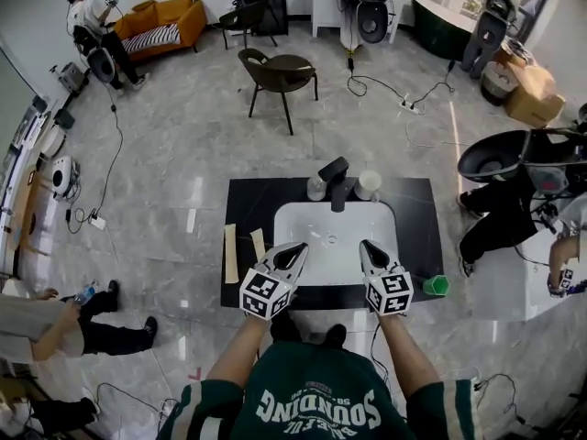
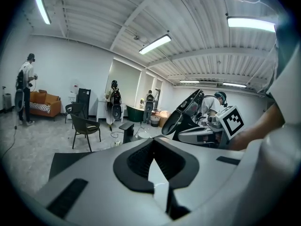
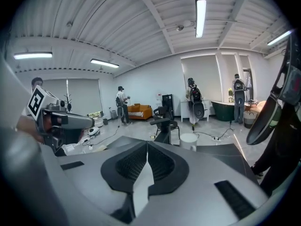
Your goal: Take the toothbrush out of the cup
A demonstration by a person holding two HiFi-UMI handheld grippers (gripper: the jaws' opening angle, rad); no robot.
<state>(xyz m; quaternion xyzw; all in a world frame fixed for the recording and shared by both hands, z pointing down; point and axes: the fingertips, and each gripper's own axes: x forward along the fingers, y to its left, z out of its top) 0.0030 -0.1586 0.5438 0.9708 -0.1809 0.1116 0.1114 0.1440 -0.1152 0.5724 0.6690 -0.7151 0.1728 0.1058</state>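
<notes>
Left gripper (image 1: 295, 250) and right gripper (image 1: 369, 248) hang below centre over the sink's (image 1: 303, 218) near edge, jaws pressed together and empty, seemingly parked clear of the white cup (image 1: 368, 184) beside the faucet (image 1: 336, 180). No toothbrush shows anywhere; a green cup (image 1: 437, 285) stands lower right.

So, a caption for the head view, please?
Left tongs and right tongs, shut, above white sink in black counter.

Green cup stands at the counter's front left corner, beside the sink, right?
No: the green cup stands at the counter's front right corner, beside the sink, as the head view shows.
</notes>
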